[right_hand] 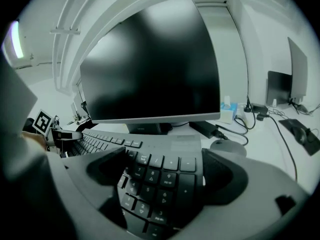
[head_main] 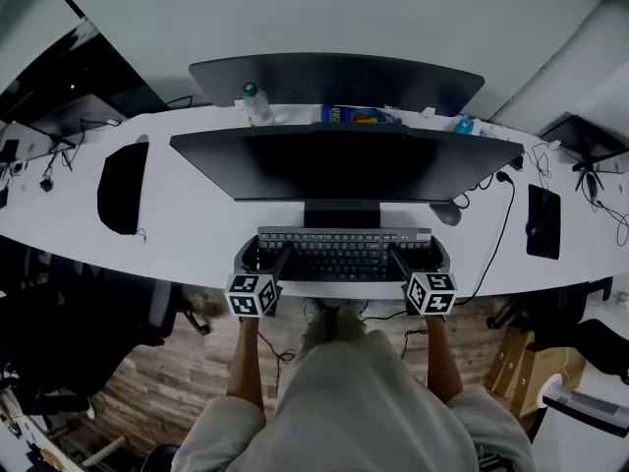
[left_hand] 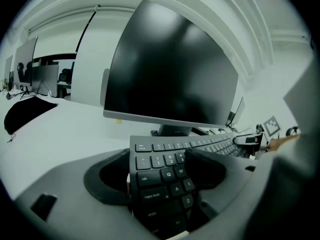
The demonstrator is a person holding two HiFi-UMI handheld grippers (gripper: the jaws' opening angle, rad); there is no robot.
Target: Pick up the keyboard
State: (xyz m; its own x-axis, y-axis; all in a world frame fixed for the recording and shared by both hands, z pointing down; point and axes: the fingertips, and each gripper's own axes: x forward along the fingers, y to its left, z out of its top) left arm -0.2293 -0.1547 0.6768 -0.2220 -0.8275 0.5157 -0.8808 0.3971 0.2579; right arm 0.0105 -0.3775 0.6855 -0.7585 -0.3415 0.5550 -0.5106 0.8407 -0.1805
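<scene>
A dark keyboard (head_main: 344, 252) lies across the front of the white desk (head_main: 197, 229), just before the monitor stand. My left gripper (head_main: 263, 256) holds its left end, one jaw outside the edge and the other over the keys. My right gripper (head_main: 421, 256) holds the right end the same way. In the left gripper view the keyboard (left_hand: 165, 179) fills the gap of the left gripper (left_hand: 160, 171), pressed by both jaws. The right gripper view shows the number-pad end (right_hand: 165, 179) clamped in the right gripper (right_hand: 162, 176). Whether the keyboard is off the desk I cannot tell.
A wide black monitor (head_main: 344, 165) stands right behind the keyboard, a second monitor (head_main: 334, 82) beyond it. A grey mouse (head_main: 444, 212) and a cable (head_main: 496, 234) lie at the right. Black pads (head_main: 123, 187) sit left and right. A bottle (head_main: 256, 104) stands at the back.
</scene>
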